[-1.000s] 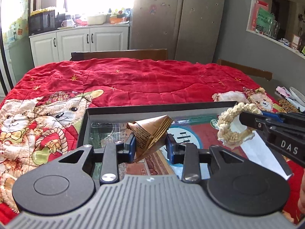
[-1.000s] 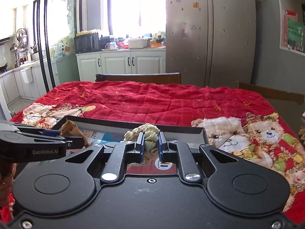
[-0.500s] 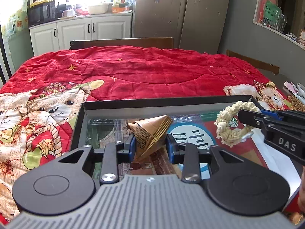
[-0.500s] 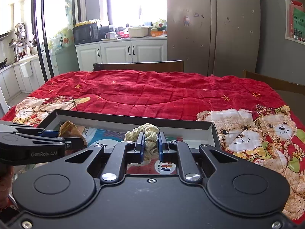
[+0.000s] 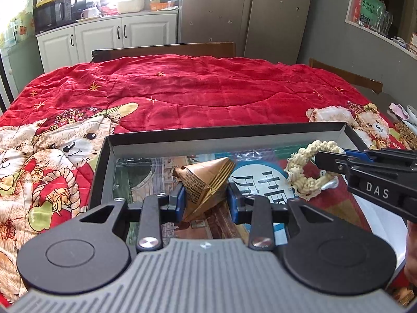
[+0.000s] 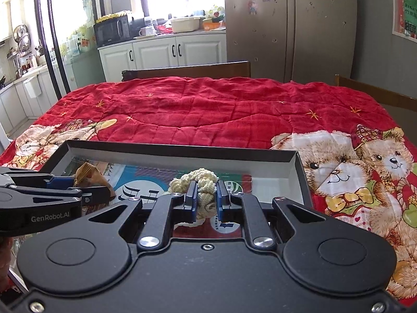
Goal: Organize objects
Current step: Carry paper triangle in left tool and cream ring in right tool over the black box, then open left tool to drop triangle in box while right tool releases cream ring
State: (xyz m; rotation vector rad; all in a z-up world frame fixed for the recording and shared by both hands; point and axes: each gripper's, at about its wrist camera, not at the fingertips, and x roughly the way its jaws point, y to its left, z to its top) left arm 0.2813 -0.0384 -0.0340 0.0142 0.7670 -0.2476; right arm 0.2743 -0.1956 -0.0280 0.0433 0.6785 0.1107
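A folded brown paper cone (image 5: pixel 206 182) is pinched between the blue pads of my left gripper (image 5: pixel 206 198), held over the shallow black box (image 5: pixel 224 134). A cream knitted ring (image 6: pixel 206 185) is clamped in my right gripper (image 6: pixel 206 198), also above the box (image 6: pixel 182 151). In the left wrist view the cream ring (image 5: pixel 310 172) hangs from the right gripper (image 5: pixel 338 156) at the right. The right wrist view shows the left gripper (image 6: pixel 88 185) with the paper cone (image 6: pixel 88 176) at the left.
The box floor carries colourful printed sheets (image 5: pixel 260 180). It lies on a red quilt with teddy bears (image 5: pixel 182 94) over a table. Wooden chair backs (image 5: pixel 166 49) stand at the far edge. Small items (image 5: pixel 402 127) lie at the right edge.
Both grippers have moved forward and lower over the box, each keeping its object. The box now fills more of both views.
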